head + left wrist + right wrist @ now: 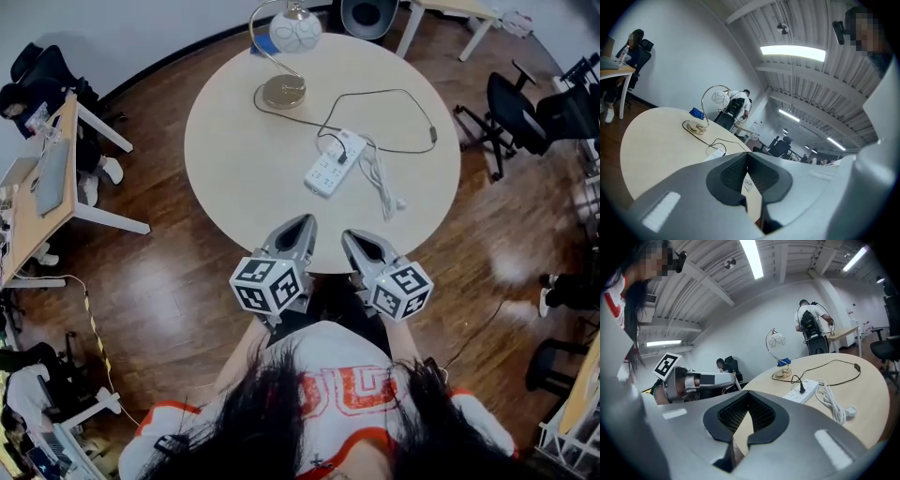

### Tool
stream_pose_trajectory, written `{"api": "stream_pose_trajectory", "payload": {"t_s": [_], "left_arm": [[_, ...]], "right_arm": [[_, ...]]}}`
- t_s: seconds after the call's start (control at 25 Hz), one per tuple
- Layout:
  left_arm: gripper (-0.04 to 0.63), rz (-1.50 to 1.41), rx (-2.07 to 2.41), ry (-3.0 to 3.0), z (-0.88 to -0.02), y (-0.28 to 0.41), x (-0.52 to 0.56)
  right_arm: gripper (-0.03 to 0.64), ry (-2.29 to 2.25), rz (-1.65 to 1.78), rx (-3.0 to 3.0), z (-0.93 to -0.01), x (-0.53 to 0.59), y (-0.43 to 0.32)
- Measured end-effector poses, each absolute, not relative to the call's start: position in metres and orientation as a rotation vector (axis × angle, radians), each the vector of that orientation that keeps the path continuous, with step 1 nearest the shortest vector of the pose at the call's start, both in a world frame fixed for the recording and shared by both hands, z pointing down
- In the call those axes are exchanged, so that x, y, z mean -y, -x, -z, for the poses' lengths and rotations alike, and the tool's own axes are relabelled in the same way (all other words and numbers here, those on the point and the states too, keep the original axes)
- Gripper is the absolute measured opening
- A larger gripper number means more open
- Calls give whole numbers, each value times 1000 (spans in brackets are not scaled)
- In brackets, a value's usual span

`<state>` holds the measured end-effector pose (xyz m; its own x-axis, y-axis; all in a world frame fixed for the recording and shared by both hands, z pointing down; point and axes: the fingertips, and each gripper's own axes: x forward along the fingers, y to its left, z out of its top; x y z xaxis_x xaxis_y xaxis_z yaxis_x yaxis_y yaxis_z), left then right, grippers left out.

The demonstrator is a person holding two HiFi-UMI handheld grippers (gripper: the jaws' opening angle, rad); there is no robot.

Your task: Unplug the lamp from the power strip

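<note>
Round beige table point(234, 178) holds a loose white power strip point(335, 161) — yanking the black plug point(342, 150) may drag it, with left gripper point(305, 221) and right gripper point(349, 234) both closed, empty.

No legible txt, nos. or brands are found. Red lettering point(349, 389) is seen on person's white shirt point(323, 349), hair-covered, unreadable.

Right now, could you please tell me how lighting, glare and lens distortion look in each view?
Head view: even light, the power strip sharp, pale glare patches on the wooden floor. Left gripper view: strong fisheye with dark corners, the ceiling light blown out white. Right gripper view: same fisheye, bending the table rim; the power strip reads clearly.
</note>
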<state>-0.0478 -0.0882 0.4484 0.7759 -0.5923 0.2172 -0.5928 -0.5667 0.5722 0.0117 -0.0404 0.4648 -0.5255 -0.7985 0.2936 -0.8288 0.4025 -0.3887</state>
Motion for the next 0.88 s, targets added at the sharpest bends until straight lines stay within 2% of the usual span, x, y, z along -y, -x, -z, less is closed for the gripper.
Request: {"api": "stream_pose_trajectory", "payload": {"t_s": [0.36,0.88], "left_arm": [[0,-72,924,-2256,-482,36,115],[0,-330,956,-2108,-589,-38,190]], "right_arm": [[2,-1369,-863,2622,-481,78,-25],[3,-1286,-915,2521,-522,129,-89]]}}
